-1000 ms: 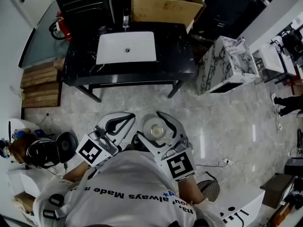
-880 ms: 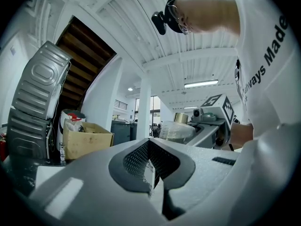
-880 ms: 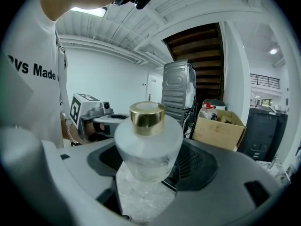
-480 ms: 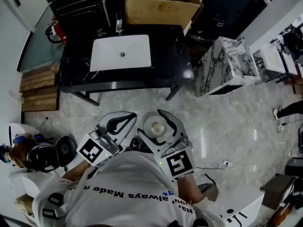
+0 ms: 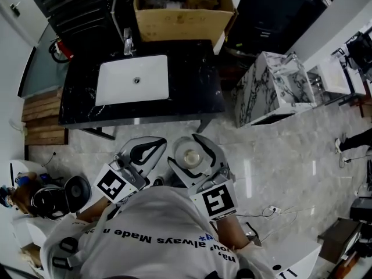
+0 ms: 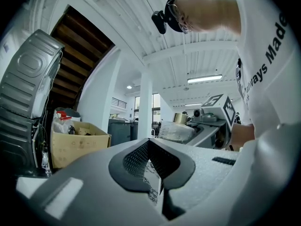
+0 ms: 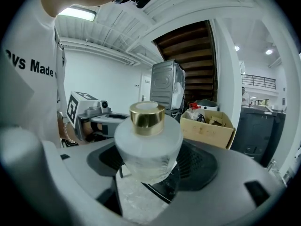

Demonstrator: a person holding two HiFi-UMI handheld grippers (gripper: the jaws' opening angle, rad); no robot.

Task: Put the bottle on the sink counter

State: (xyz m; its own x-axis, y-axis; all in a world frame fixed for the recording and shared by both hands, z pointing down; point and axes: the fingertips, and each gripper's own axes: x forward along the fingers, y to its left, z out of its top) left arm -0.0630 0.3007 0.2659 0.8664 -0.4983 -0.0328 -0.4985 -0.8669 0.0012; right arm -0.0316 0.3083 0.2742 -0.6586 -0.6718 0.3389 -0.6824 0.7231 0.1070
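A frosted glass bottle (image 7: 148, 147) with a gold cap (image 7: 147, 117) stands upright between the jaws of my right gripper (image 7: 151, 173), which is shut on it. From the head view the bottle (image 5: 191, 157) is held over the marble floor, in front of the counter. The black sink counter (image 5: 192, 86) with its white basin (image 5: 133, 79) lies ahead and a little to the left. My left gripper (image 5: 159, 142) is beside the right one; its jaws meet with nothing between them (image 6: 151, 147).
A faucet (image 5: 127, 40) stands behind the basin, and an open cardboard box (image 5: 183, 7) behind the counter. A marble-patterned block (image 5: 270, 89) stands to the right of the counter. Wooden planks (image 5: 39, 129) and a fire extinguisher (image 5: 58, 51) are at the left. A cable (image 5: 268, 211) lies on the floor.
The counter has drawn nearer and slid to the left in the head view. Both grippers keep their pose, and the bottle stays in the right one.
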